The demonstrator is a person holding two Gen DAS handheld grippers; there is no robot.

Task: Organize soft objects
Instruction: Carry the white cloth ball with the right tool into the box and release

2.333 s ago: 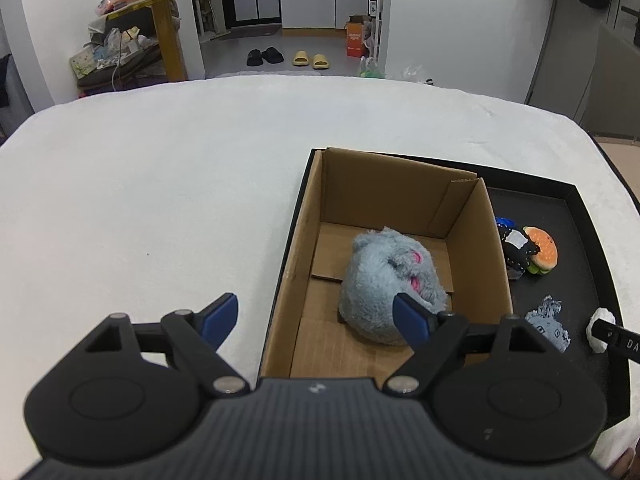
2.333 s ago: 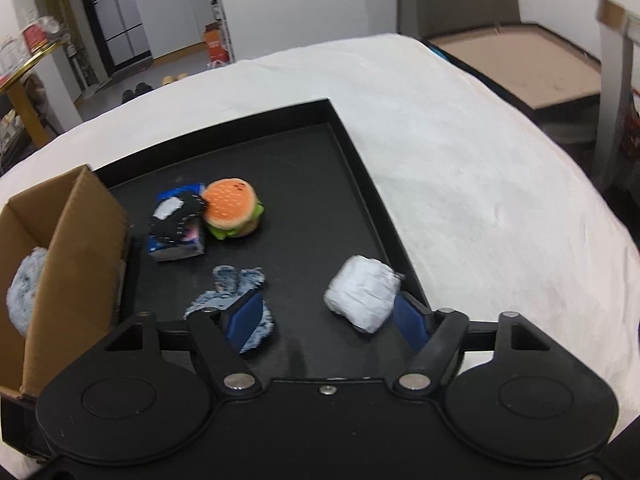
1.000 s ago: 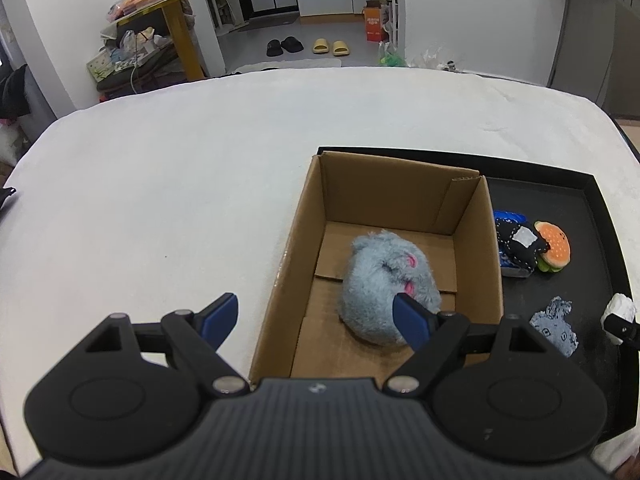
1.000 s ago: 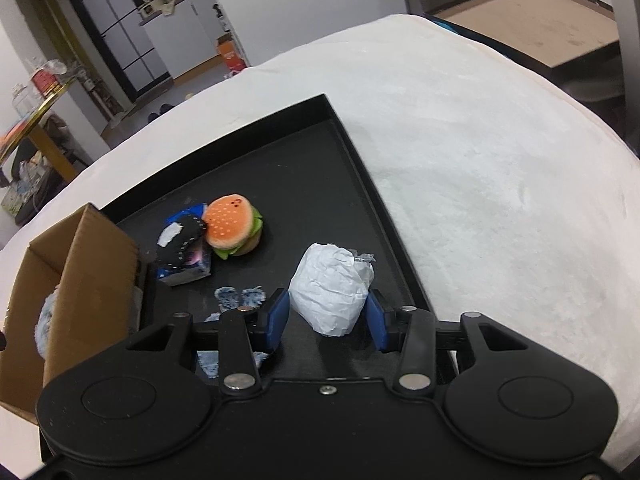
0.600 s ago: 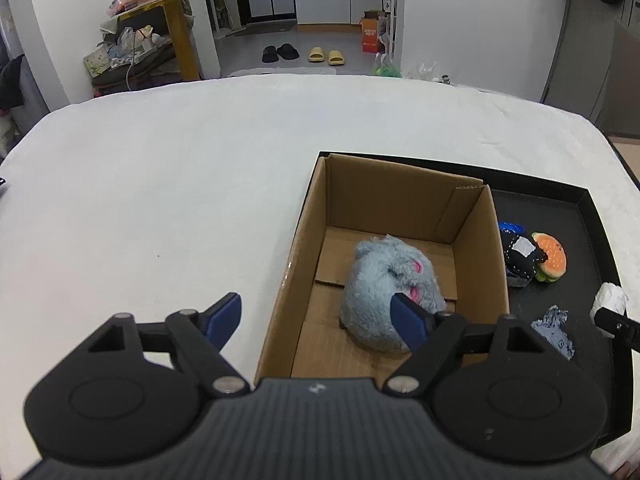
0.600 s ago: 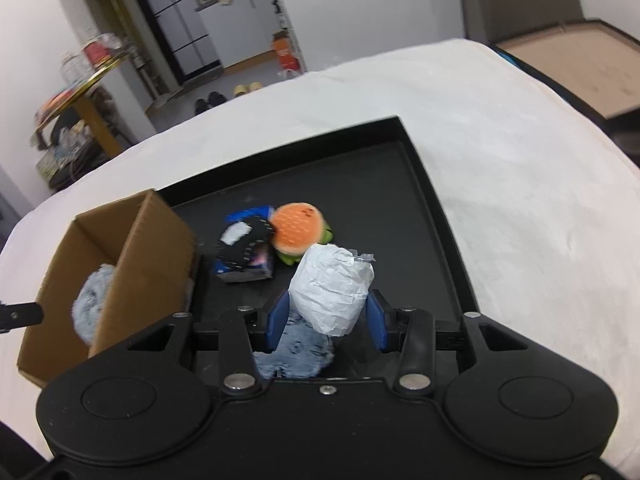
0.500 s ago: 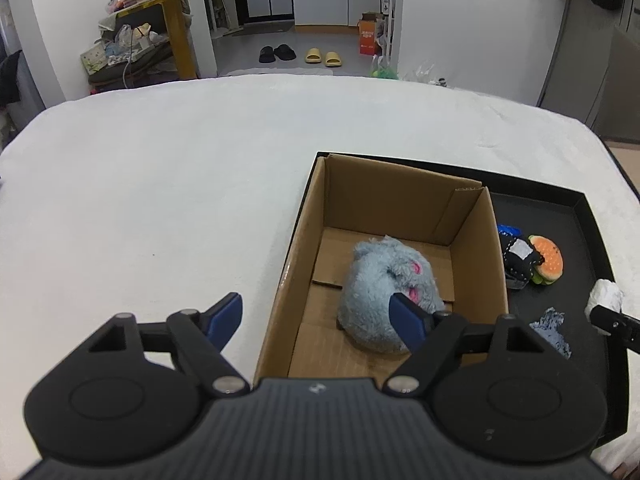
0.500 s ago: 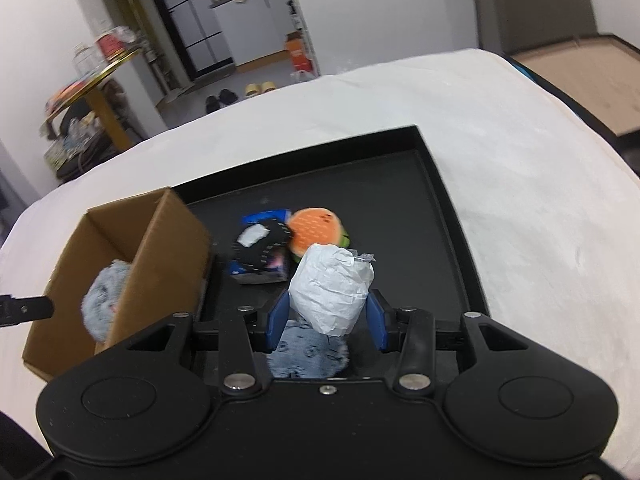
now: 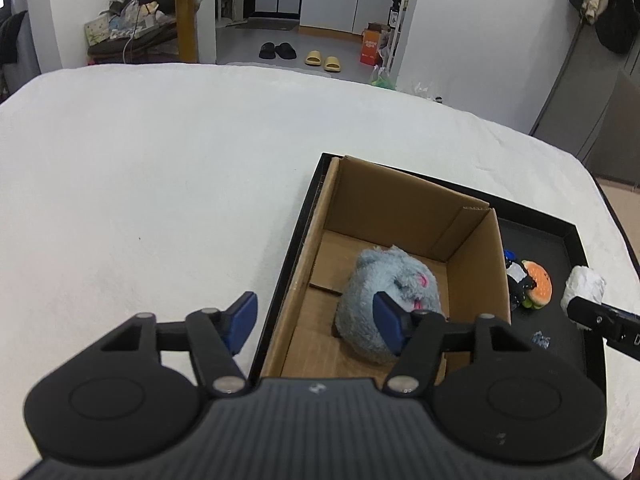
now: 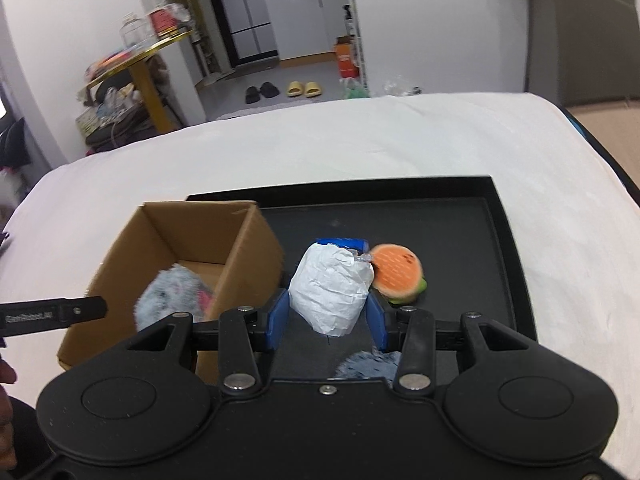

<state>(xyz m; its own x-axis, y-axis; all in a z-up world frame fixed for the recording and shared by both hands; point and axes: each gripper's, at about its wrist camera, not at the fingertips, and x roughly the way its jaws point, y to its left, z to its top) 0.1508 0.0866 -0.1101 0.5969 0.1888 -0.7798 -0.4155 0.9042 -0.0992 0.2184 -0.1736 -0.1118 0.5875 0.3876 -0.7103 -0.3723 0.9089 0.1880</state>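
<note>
The right gripper (image 10: pixel 328 316) clamps the white bundle (image 10: pixel 330 286) and carries it above the black tray (image 10: pixel 502 216), presumably bound for the cardboard box (image 10: pixel 248 256) just beside it. The left gripper (image 9: pixel 316 320), its jaws just narrowed but empty, straddles the box's near wall (perhaps to steady it), the grey plush (image 9: pixel 384 280) already inside.
</note>
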